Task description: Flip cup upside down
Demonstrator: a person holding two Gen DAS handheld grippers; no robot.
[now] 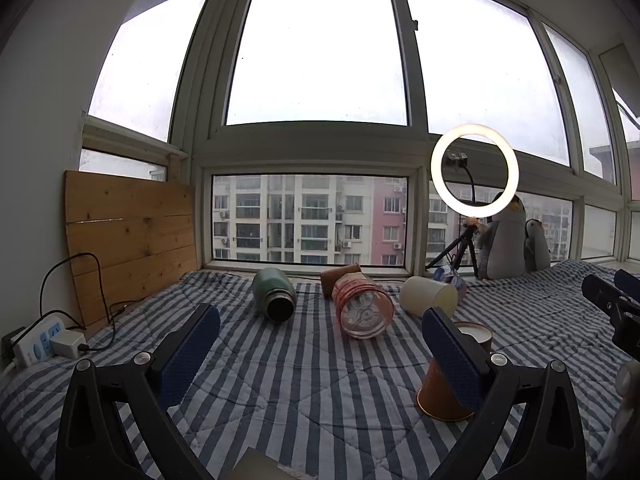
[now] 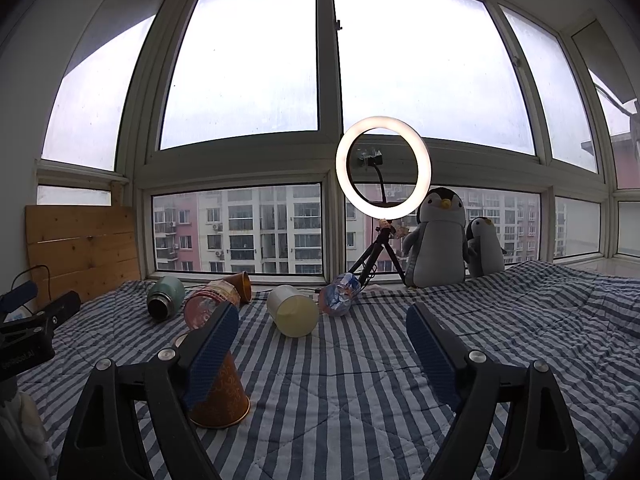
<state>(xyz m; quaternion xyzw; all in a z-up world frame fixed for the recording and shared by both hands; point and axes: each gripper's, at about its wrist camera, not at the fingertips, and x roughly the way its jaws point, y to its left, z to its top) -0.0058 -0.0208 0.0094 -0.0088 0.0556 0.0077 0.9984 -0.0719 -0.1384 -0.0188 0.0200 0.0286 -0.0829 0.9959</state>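
Observation:
An orange paper cup (image 1: 444,392) stands upside down on the striped blanket, wide rim down, white base up; it also shows in the right wrist view (image 2: 224,396). My left gripper (image 1: 320,336) is open and empty, its right finger (image 1: 452,360) in front of the cup. My right gripper (image 2: 324,340) is open and empty, its left finger (image 2: 212,352) overlapping the cup. Neither gripper holds the cup. The right gripper shows at the right edge of the left wrist view (image 1: 616,308).
Lying on the blanket (image 1: 304,384) near the window: a green flask (image 1: 276,292), a pink clear bottle (image 1: 360,308), a brown cup (image 1: 340,274), a cream cup (image 1: 428,296), a crumpled plastic bottle (image 2: 340,298). Ring light (image 2: 383,168), penguin toys (image 2: 440,236), power strip (image 1: 40,340), wooden board (image 1: 128,232).

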